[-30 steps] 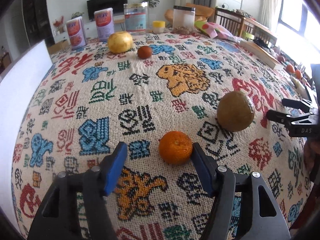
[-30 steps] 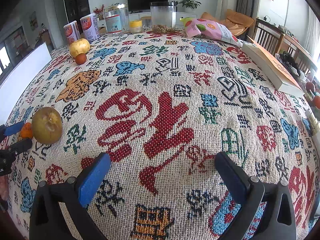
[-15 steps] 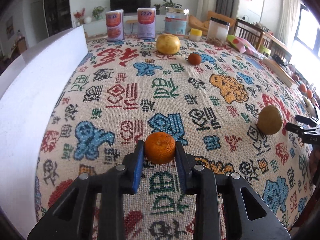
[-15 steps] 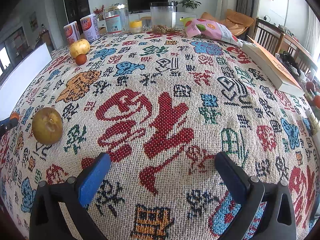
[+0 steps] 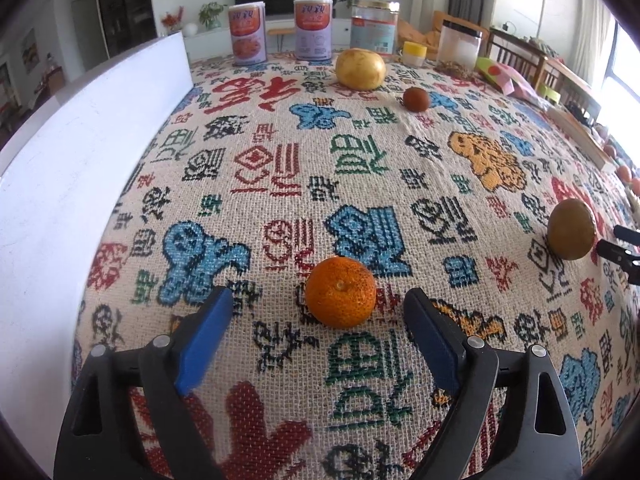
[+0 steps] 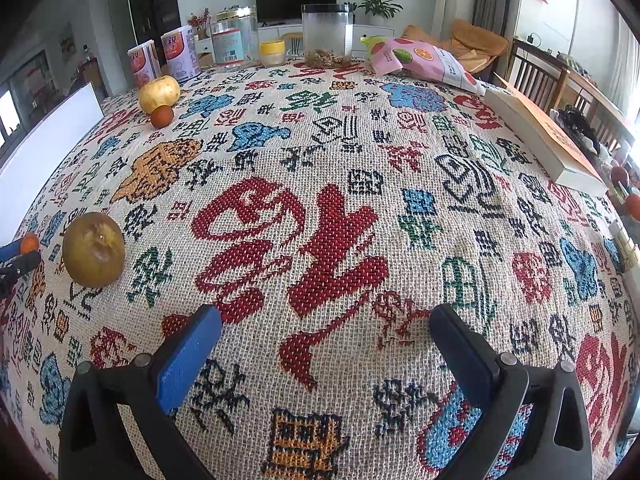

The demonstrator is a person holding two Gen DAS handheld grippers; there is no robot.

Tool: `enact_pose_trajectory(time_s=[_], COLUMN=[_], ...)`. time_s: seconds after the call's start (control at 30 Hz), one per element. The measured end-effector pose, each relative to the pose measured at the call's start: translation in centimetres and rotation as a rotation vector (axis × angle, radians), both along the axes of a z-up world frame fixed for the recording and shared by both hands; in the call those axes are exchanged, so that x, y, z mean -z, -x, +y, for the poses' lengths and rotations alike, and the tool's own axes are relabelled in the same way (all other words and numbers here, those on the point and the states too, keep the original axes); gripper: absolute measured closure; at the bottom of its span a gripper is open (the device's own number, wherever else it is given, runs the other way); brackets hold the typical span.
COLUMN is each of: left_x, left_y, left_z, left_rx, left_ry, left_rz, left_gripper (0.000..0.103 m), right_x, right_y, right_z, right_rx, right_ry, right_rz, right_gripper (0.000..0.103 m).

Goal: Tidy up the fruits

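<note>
An orange mandarin (image 5: 341, 292) rests on the patterned tablecloth, just beyond and between the fingers of my left gripper (image 5: 320, 332), which is open and does not touch it. A brown-green round fruit (image 5: 571, 229) lies to the right; it also shows in the right wrist view (image 6: 94, 255). A yellow pear-like fruit (image 5: 360, 69) and a small dark red fruit (image 5: 416, 99) sit at the far side. My right gripper (image 6: 326, 344) is open and empty over the cloth. Its tips show at the right edge of the left wrist view (image 5: 618, 248).
A white board (image 5: 72, 168) stands along the table's left side. Cans (image 5: 248, 34) and jars (image 6: 327, 36) line the far edge. A snack bag (image 6: 420, 60) and a book (image 6: 544, 140) lie at the far right.
My left gripper closed on the mandarin, carried it left toward the white board, set it on the cloth and opened. The right gripper has not moved.
</note>
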State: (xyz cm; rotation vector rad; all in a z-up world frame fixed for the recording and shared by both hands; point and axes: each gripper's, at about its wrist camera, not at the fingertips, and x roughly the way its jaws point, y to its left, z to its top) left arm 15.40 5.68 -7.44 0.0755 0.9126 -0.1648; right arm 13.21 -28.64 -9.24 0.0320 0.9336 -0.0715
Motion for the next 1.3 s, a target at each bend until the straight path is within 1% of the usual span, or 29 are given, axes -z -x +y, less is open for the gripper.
enact_pose_trajectory(time_s=[0.07,0.1,0.17,0.2,0.27,0.33,0.47,0.5,0.53,0.57,0.6,0.63,0.67,0.7,0.8,0.83,0.87,0.9,0.93,0.97,1.0,1.03,1.1,1.2,1.3], left_x=[0.0,0.0,0.1,0.1,0.1,0.1,0.1,0.1,0.1,0.1,0.1,0.1,0.1,0.1,0.1,0.1,0.1,0.1,0.1,0.1,0.1,0.1,0.1,0.1,0.1], left_y=[0.0,0.0,-0.2,-0.2,-0.2,-0.2,-0.2,-0.2,-0.2,-0.2,-0.2,-0.2,-0.2,-0.2,-0.2,-0.2,-0.2,-0.2,-0.2,-0.2,-0.2,-0.2,-0.2,-0.2,-0.2], left_z=[0.0,0.0,-0.1,-0.1,-0.1,-0.1,-0.1,-0.1,-0.1,-0.1,-0.1,-0.1,-0.1,-0.1,-0.1,-0.1,-0.1,-0.1,-0.1,-0.1,-0.1,-0.1,-0.1,-0.1,-0.1], left_rx=[0.003,0.005,0.007,0.009,0.009,0.009,0.009,0.009,0.009,0.009,0.009,0.009,0.009,0.009,0.01,0.01,0.01,0.01,0.01,0.01,0.01,0.01,0.01,0.01,0.01], left_ry=[0.0,0.002,0.001,0.001,0.001,0.002,0.002,0.001,0.002,0.002,0.002,0.002,0.002,0.002,0.001,0.001,0.001,0.002,0.002,0.002,0.001,0.001,0.002,0.001,0.001], left_rz=[0.001,0.002,0.005,0.006,0.006,0.005,0.006,0.006,0.005,0.005,0.005,0.005,0.005,0.005,0.005,0.005,0.005,0.005,0.005,0.005,0.005,0.005,0.005,0.005,0.005], left_gripper=[0.013,0.012,0.01,0.01,0.01,0.01,0.01,0.01,0.01,0.01,0.01,0.01,0.01,0.01,0.01,0.01,0.01,0.01,0.01,0.01,0.01,0.01,0.01,0.01,0.01], right_x=[-0.1,-0.3,-0.9,-1.2,-1.8,-2.2,-2.5,-2.4,-2.1,-1.9,-1.6,-1.5,-1.6,-1.9,-2.3,-2.0,-1.5,-0.9,-0.4,-0.4,-0.5,-0.8,-1.3,-2.3,-2.8], right_y=[0.2,0.4,1.3,1.7,2.0,1.4,-0.8,-1.4,-2.0,-2.5,-2.9,-3.2,-3.2,-3.2,-3.0,-3.3,-3.5,-3.9,-4.2,-4.3,-4.3,-4.3,-4.2,-4.4,-4.4], right_z=[0.5,0.9,1.9,2.8,5.2,7.8,11.4,12.1,12.6,13.0,13.4,13.5,13.7,13.7,12.9,12.7,12.6,12.3,11.9,11.5,11.0,10.5,9.7,8.8,8.2], right_rx=[-0.019,-0.032,-0.077,-0.102,-0.162,-0.225,-0.283,-0.292,-0.298,-0.303,-0.316,-0.315,-0.308,-0.319,-0.35,-0.348,-0.34,-0.323,-0.297,-0.299,-0.274,-0.253,-0.228,-0.222,-0.205], right_ry=[-0.005,-0.034,-0.141,-0.173,-0.156,-0.106,-0.038,-0.026,-0.015,-0.01,-0.024,-0.038,-0.044,-0.105,-0.42,-0.493,-0.535,-0.547,-0.52,-0.542,-0.537,-0.529,-0.521,-0.484,-0.447], right_rz=[-0.003,-0.015,-0.05,-0.065,-0.082,-0.08,-0.085,-0.078,-0.065,-0.051,-0.037,-0.024,-0.013,0.006,0.068,0.101,0.131,0.159,0.172,0.149,0.142,0.132,0.107,0.085,0.067], right_gripper=[0.0,0.0,0.0,0.0,0.0,0.0,0.001,0.006,0.016,0.036,0.046,0.054,0.054,0.054,0.054,0.054,0.054,0.053,0.053,0.052,0.051,0.047,0.047,0.047,0.045])
